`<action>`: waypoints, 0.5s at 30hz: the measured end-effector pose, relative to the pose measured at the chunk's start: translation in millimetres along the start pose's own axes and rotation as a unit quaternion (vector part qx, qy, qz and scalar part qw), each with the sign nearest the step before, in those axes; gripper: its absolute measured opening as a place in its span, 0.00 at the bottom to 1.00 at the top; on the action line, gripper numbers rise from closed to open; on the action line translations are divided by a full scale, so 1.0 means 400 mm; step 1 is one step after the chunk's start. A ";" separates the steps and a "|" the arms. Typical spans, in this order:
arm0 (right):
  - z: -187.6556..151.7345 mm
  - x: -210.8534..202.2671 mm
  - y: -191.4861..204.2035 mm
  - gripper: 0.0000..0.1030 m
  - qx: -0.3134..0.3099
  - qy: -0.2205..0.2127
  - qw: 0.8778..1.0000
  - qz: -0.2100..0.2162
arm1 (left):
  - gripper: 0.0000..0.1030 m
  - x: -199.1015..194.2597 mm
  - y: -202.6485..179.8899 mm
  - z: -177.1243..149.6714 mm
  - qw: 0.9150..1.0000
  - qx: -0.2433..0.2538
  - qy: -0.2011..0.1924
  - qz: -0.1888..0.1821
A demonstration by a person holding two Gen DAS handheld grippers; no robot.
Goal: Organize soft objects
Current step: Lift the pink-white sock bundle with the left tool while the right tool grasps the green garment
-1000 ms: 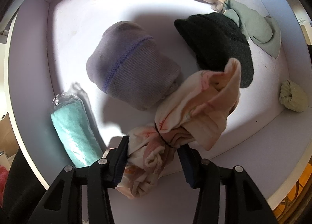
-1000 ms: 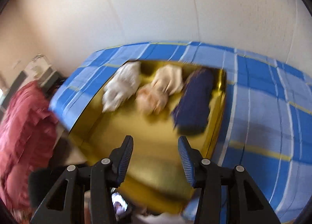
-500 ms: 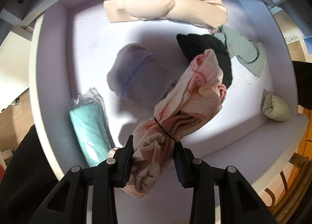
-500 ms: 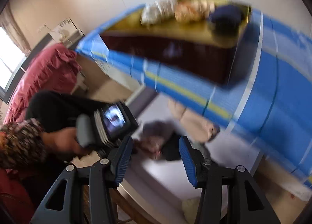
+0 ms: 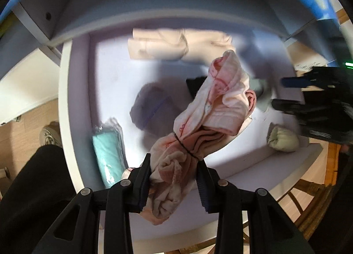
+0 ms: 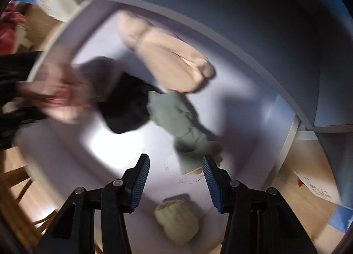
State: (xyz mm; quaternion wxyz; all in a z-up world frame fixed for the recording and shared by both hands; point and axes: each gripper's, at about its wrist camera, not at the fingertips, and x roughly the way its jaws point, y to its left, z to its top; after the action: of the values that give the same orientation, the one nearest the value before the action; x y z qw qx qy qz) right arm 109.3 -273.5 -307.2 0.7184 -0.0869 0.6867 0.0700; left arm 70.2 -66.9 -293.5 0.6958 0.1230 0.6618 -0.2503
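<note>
Left claw gripping pink bundle, print possibly cartoon, unreadable

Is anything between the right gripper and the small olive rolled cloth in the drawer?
Nothing visible. The right gripper hangs open above the olive roll, with only bare drawer floor around it.

Pink bundle covers most of the black hat and part of the grey beanie. Right gripper smeared, cut off by the frame's right edge. In the right wrist view the pink bundle is a motion-blurred streak; beige roll soft-edged.
</note>
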 end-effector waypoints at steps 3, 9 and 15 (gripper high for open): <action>0.018 0.057 -0.014 0.49 0.005 0.020 1.000 -0.006 | 0.35 -0.050 0.004 -0.007 1.000 0.007 -0.022 -0.014; 0.032 0.122 -0.015 0.56 -0.010 0.039 0.999 -0.025 | 0.35 -0.150 -0.008 0.000 0.998 0.020 -0.056 -0.028; 0.034 0.178 -0.026 0.56 -0.011 0.058 0.998 -0.038 | 0.35 -0.236 -0.006 -0.033 0.995 0.032 -0.083 -0.045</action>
State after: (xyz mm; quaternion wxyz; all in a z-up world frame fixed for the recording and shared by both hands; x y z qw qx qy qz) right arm 128.3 -281.8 -377.3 0.6784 -0.1247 0.7226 0.0445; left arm 57.9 -44.7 -201.5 0.7318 0.0944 0.5985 -0.3119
